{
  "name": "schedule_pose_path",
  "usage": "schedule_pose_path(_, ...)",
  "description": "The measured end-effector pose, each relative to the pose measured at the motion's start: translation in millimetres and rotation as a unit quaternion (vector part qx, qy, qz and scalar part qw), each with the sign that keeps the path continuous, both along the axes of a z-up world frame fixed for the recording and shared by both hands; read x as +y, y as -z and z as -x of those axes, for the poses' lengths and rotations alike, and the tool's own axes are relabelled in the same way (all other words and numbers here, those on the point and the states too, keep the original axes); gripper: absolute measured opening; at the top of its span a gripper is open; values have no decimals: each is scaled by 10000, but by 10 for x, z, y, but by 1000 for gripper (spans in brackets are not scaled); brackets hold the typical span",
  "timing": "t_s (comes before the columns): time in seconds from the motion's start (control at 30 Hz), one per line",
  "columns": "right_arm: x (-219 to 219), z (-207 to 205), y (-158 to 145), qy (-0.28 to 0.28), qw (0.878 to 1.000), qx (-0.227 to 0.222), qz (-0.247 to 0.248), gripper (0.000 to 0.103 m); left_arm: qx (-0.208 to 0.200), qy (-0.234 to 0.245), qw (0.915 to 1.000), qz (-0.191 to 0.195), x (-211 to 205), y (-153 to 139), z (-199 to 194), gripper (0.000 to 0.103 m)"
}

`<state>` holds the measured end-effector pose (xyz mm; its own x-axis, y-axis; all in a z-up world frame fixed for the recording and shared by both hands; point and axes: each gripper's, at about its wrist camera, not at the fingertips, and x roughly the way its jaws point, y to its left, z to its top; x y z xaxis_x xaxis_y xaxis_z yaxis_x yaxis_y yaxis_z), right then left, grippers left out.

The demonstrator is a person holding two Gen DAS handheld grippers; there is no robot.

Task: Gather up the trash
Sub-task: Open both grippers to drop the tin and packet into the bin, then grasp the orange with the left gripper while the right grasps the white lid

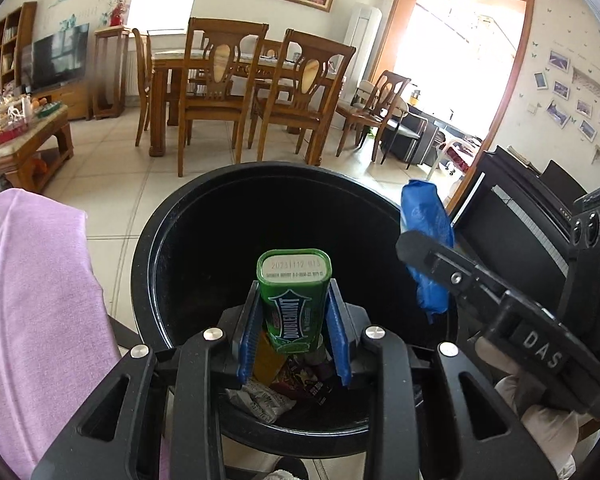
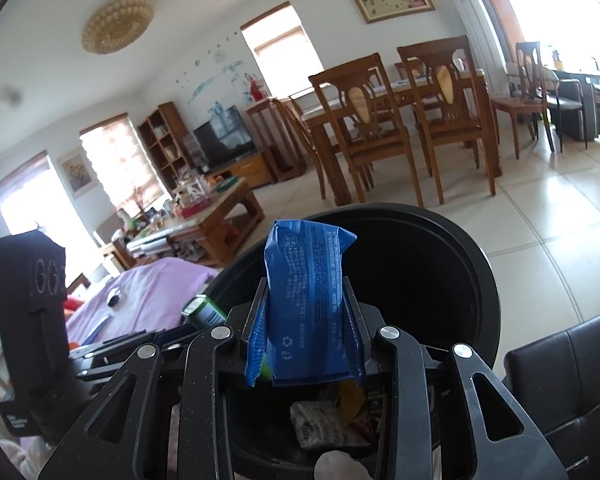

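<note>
My left gripper [image 1: 294,312] is shut on a green Doublemint container [image 1: 294,304] and holds it over the open black trash bin [image 1: 172,216]. My right gripper [image 2: 306,316] is shut on a blue wrapper [image 2: 306,296] over the same bin [image 2: 460,240]. In the left wrist view the right gripper [image 1: 424,264] and its blue wrapper [image 1: 426,216] show at the bin's right rim. In the right wrist view the green container [image 2: 206,308] shows at the left. Crumpled wrappers [image 1: 268,396] [image 2: 324,420] lie at the bin's bottom.
A purple cloth [image 1: 32,300] lies left of the bin. A wooden dining table with chairs [image 1: 240,92] stands behind on the tiled floor. A coffee table [image 1: 24,140] is at the left. A black piano [image 1: 540,216] and a black leather seat [image 2: 572,368] are at the right.
</note>
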<state>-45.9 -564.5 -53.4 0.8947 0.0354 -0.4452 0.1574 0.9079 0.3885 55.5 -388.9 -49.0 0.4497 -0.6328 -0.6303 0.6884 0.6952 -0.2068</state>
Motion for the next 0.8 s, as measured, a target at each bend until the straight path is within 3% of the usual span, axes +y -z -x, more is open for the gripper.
schedule_pose_path(0.2,19,-95,31,2,9999,65,-155,38,108,-57,9999,-50,10,-2,-30,33)
schedule_pose_path(0.27,33,-115,26,10,9998,96,-161,44,91,-75,9999,-62,28,-25,-19,34)
schedule_pose_path(0.3,33,-112,14,31,9998,111,-141,52,49,-104,9999,-114,8,-59,-17,36)
schedule_pose_path(0.33,47,-108,-5,48,9999,99,-130,55,14,-125,9998,-127,40,-71,9,44)
schedule_pose_path(0.4,97,-94,-49,40,9999,77,-93,55,-88,-197,9997,-76,131,-128,62,59)
schedule_pose_path(0.53,190,-86,-117,1,10000,72,-8,55,-239,-241,9994,50,374,-261,217,60)
schedule_pose_path(0.6,284,-87,-144,-42,9999,89,63,55,-337,-327,9989,93,547,-341,304,68)
schedule_pose_path(0.8,686,-214,-285,-387,9987,133,289,55,-587,-803,9948,215,1255,-541,422,68)
